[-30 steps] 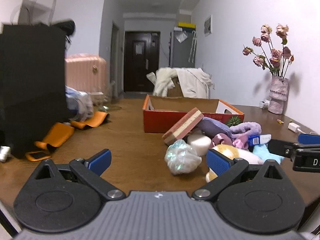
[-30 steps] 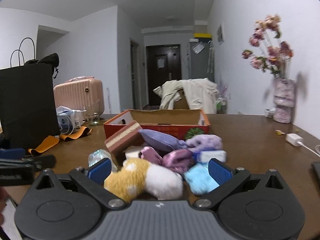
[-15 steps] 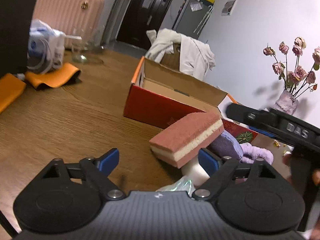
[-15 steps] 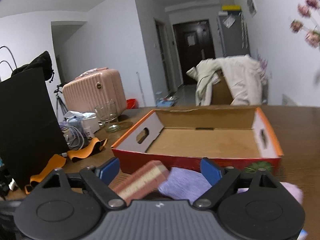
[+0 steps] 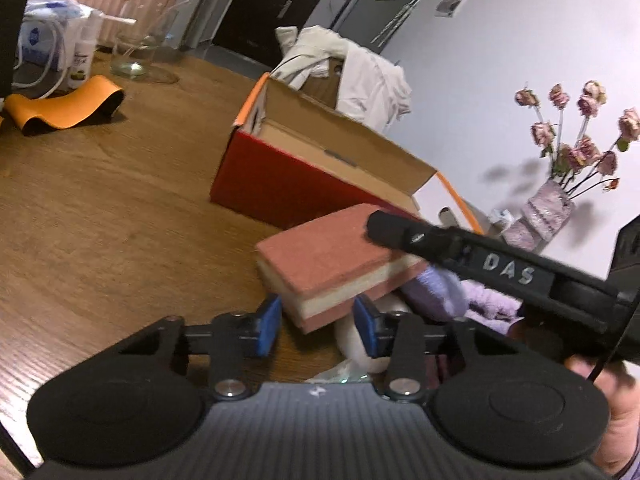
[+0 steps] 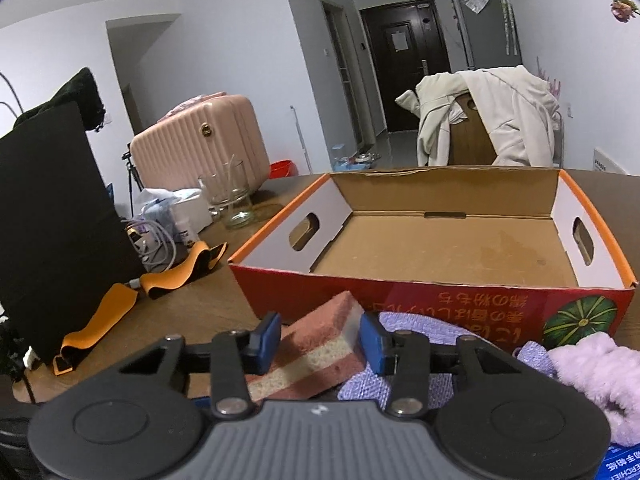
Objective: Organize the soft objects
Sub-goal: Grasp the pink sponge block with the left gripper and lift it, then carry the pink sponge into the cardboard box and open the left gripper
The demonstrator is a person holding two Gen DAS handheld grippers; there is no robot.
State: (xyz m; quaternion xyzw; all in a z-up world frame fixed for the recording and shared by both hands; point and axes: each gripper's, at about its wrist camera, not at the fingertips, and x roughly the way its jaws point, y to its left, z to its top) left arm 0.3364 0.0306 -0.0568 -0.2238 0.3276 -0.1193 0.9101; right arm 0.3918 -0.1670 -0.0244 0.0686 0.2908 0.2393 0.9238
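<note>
A pink and cream layered sponge [image 5: 336,264] lies tilted on the pile of soft things in front of the red cardboard box [image 5: 280,184]. My left gripper [image 5: 318,326] has its blue pads on both sides of the sponge's near corner, shut on it. My right gripper [image 6: 318,338] is shut on the sponge [image 6: 316,344] at another end, and its arm [image 5: 480,264] crosses over the sponge in the left wrist view. The box [image 6: 440,292] stands open with nothing in it. A purple cloth [image 6: 416,332] and a lilac fluffy piece [image 6: 592,368] lie beside the sponge.
On the left of the wooden table [image 5: 100,208] are an orange strap [image 6: 100,312], a black bag [image 6: 52,208], a glass jar [image 6: 234,196] and cables. A vase of dried roses [image 5: 548,208] stands at the far right. A chair with a white jacket [image 6: 488,112] is behind the box.
Both grippers have moved forward to the sponge and their jaws have narrowed from wide open to closed on it. The sponge now sits between both pairs of pads.
</note>
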